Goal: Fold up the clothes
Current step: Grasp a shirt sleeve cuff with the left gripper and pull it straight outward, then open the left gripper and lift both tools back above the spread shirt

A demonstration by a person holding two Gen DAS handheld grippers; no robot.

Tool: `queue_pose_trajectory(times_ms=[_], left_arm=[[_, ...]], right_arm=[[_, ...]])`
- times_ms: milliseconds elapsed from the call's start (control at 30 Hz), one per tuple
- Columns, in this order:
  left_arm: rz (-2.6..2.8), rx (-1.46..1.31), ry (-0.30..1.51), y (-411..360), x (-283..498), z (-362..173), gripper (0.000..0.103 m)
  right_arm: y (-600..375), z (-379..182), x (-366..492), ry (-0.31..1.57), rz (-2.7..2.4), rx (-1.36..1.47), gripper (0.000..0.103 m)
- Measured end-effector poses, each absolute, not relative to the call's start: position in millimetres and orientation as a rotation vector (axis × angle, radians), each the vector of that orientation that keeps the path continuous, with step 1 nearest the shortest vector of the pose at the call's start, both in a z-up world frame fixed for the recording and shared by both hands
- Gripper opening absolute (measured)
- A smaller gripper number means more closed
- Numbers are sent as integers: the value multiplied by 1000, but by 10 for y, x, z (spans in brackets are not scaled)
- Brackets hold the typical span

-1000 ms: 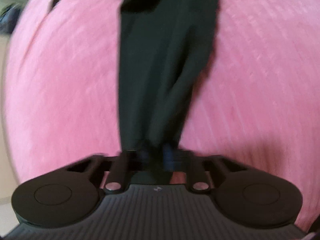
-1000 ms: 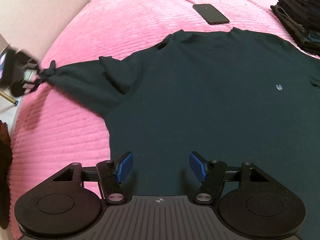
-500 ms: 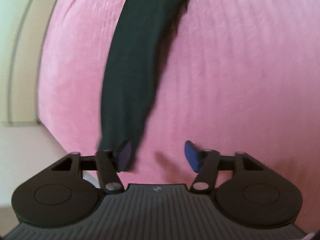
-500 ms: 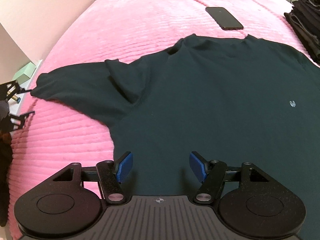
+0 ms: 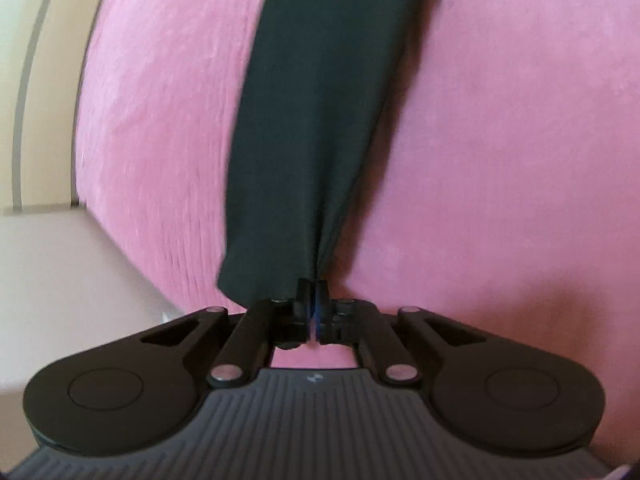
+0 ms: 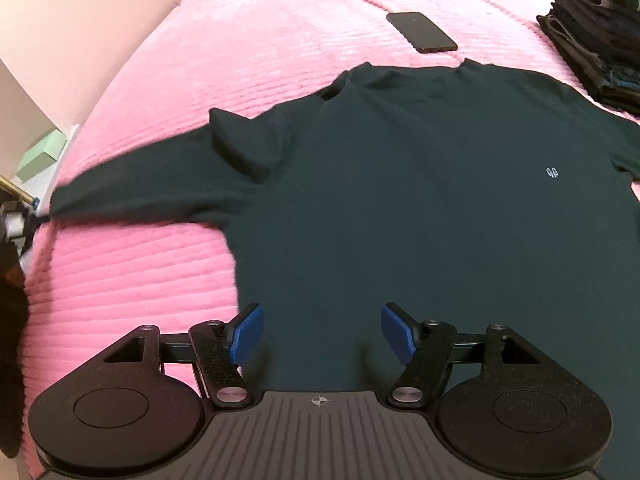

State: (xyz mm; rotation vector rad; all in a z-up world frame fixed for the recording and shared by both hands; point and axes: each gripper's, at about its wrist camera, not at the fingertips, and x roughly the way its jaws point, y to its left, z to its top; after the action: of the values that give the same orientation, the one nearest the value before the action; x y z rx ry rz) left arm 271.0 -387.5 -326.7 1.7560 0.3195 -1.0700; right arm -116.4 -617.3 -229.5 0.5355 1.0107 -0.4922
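Left wrist view: left gripper (image 5: 313, 287) clamped on the sleeve end (image 5: 316, 256) of a dark shirt (image 6: 420, 208), spread on a pink bedcover (image 6: 248, 52). Right gripper (image 6: 322, 330) held above the hem, jaws opening, nothing gripped

Shirt (image 6: 400, 208) right sleeve cut off by frame edge; clothes stack (image 6: 596, 32) partly out too.

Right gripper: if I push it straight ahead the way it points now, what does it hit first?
Most likely the dark green long-sleeved shirt spread on the pink ribbed bedspread. The right gripper stands open above the shirt's body near its hem, nothing between the jaws. Height over the cloth is unclear.
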Motion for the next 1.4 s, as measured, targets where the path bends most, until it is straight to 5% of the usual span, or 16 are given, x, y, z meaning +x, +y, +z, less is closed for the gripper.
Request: queue_pose_trajectory(times_ms=[433, 567, 867, 1100, 1400], left_arm=[[-970, 1671, 701, -3189, 1955, -3300, 0], [-928, 1586, 745, -3018, 2001, -3121, 1], [-962, 1384, 773, -3123, 1829, -2893, 30], [-975, 990, 941, -3227, 1559, -2483, 77], [-925, 626, 1154, -3301, 893, -2030, 91]], right_arm=[[-5993, -2140, -1260, 1005, -493, 512, 71], [-5916, -2071, -1346, 985, -523, 523, 87], [-5760, -1856, -1578, 991, -569, 569, 87], [-5902, -1454, -1999, 970, -694, 535, 103], [-6211, -1165, -2875, 1026, -842, 525, 103]])
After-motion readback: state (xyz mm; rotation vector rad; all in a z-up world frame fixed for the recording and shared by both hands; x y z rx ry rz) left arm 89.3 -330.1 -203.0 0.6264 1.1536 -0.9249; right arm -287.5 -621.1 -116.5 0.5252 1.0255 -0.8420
